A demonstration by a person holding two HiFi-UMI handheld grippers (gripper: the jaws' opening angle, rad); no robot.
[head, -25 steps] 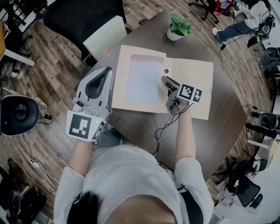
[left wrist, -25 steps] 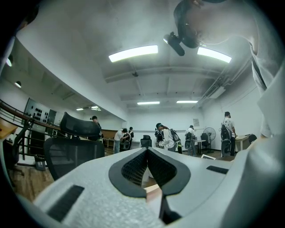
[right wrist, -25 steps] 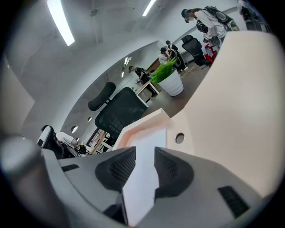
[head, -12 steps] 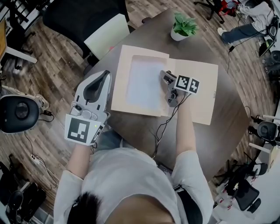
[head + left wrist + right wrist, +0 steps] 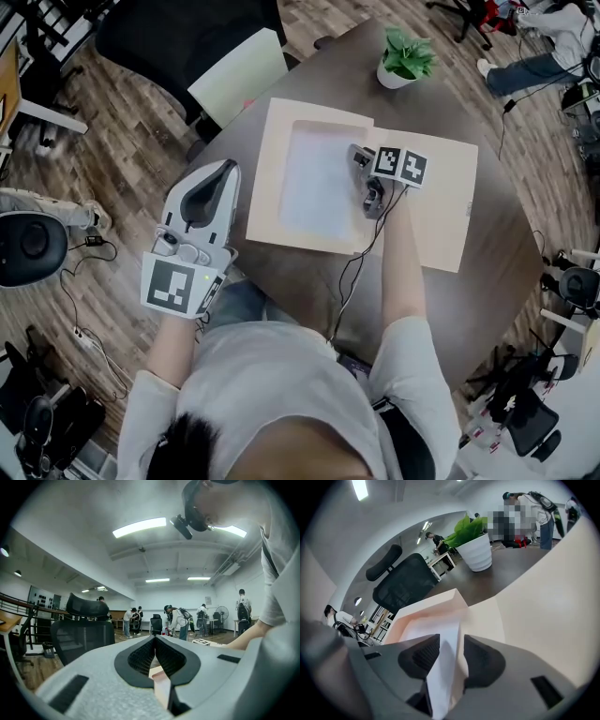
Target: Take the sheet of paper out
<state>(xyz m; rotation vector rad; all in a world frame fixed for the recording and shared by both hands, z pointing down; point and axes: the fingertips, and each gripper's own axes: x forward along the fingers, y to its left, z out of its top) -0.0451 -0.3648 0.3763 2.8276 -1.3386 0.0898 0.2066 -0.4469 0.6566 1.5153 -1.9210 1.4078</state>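
Paper lies in the open box at frame centre. Its right edge sits between the jaws of my right gripper, which have just been opening and now stand spread, not pinching it. My left gripper hangs off the table at lower left, jaws pressed together. A plant stands upper right.

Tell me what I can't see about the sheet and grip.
Head view: right gripper, jaws just opening with the sheet of paper between them; its own body hides the pads.
Right gripper view: the sheet's near edge is hidden behind the jaws.
Left gripper view: left gripper points away; sheet not in frame.
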